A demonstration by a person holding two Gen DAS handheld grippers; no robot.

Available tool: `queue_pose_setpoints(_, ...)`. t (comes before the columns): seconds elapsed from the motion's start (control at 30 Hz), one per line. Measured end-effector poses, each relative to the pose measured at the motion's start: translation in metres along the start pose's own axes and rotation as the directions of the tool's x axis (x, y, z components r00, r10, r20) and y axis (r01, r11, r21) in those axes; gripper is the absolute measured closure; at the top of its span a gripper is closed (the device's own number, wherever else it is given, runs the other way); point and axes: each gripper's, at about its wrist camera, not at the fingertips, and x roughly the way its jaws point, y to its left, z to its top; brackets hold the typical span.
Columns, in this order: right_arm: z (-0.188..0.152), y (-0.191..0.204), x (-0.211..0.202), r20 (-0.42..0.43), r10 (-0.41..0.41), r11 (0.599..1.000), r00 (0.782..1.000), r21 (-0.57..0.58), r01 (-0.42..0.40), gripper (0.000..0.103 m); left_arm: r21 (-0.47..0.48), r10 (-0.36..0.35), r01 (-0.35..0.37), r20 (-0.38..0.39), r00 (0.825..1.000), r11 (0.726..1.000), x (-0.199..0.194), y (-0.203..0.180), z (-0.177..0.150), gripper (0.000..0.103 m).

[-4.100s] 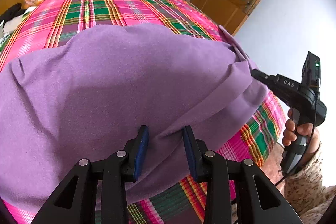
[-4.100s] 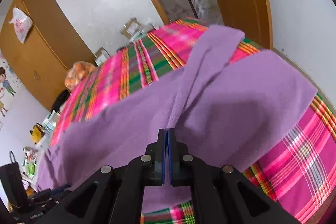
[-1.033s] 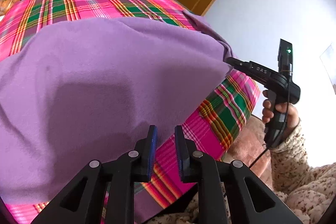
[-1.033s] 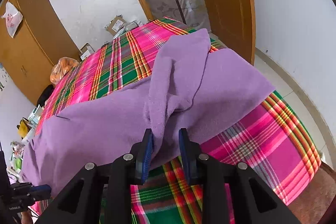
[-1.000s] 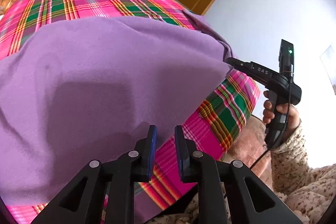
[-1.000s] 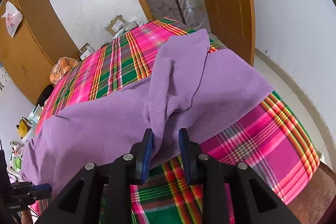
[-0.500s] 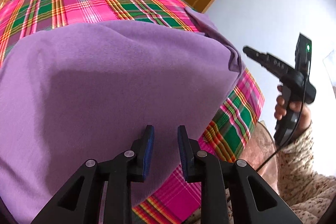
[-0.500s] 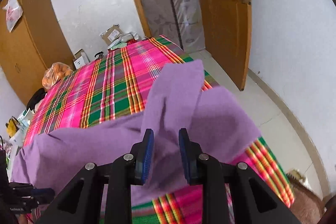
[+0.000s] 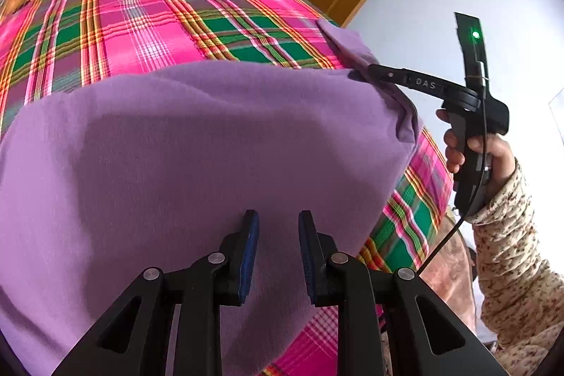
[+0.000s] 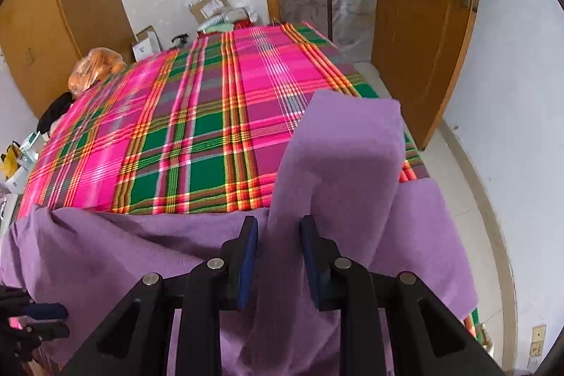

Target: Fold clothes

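- Left gripper (image 9: pixel 276 244) part open above the purple cloth (image 9: pixel 197 164), pads clear of it, nothing held.
- Right gripper (image 10: pixel 278 247) part open around a raised fold of the cloth (image 10: pixel 338 171); contact with the pads hard to tell.
- Cloth spread over the near edge of the plaid bedspread (image 10: pixel 197 115).
- Right gripper's tip buried in the cloth's corner in the left view; near hem cut off.

"das" on right hand-held gripper (image 9: pixel 368 70).
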Motion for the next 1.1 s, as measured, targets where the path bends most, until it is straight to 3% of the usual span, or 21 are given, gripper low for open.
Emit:
queue_pose_setpoints(0.1,0.006,0.003,0.009,-0.019,-0.088,0.996,0.996,-0.024,0.088,0.077,-0.007,-0.002,0.002,-0.001,1.000,1.000,0.002,0.000,0.004,0.079)
queue_pose_setpoints(0.23,0.010,-0.006,0.017,-0.031,-0.113,0.994,0.993,0.008,0.113,0.078,-0.011,0.007,-0.007,0.001,1.000,1.000,0.006,-0.002,0.010,0.079)
queue_pose_setpoints(0.3,0.011,-0.014,0.015,-0.023,-0.102,0.994,0.995,0.044,0.103,0.095,-0.011,0.003,-0.003,0.002,1.000,1.000,0.007,-0.004,0.011,0.079)
queue_pose_setpoints(0.33,0.011,-0.017,0.011,-0.011,-0.097,0.994,0.995,0.049,0.097,0.097,-0.010,0.002,-0.002,0.002,1.000,1.000,0.007,-0.004,0.012,0.079)
queue_pose_setpoints(0.47,0.009,-0.030,-0.006,0.049,-0.087,0.994,0.995,0.075,0.083,0.097,-0.019,0.005,-0.005,-0.003,1.000,1.000,0.011,-0.005,0.014,0.079)
queue_pose_setpoints(0.67,-0.009,-0.068,-0.035,0.130,-0.059,0.976,0.990,0.217,0.030,0.098,-0.017,0.005,-0.005,-0.015,1.000,1.000,0.016,-0.010,0.014,0.079)
queue_pose_setpoints(0.8,-0.030,-0.097,-0.047,0.173,-0.050,0.945,0.984,0.326,-0.010,0.098,-0.010,0.010,-0.010,-0.025,1.000,1.000,0.021,-0.014,0.015,0.079)
queue_pose_setpoints(1.1,-0.075,-0.133,-0.052,0.218,-0.034,0.888,0.975,0.454,-0.071,0.098,0.004,0.012,-0.012,-0.054,0.998,1.000,0.033,-0.025,0.019,0.079)
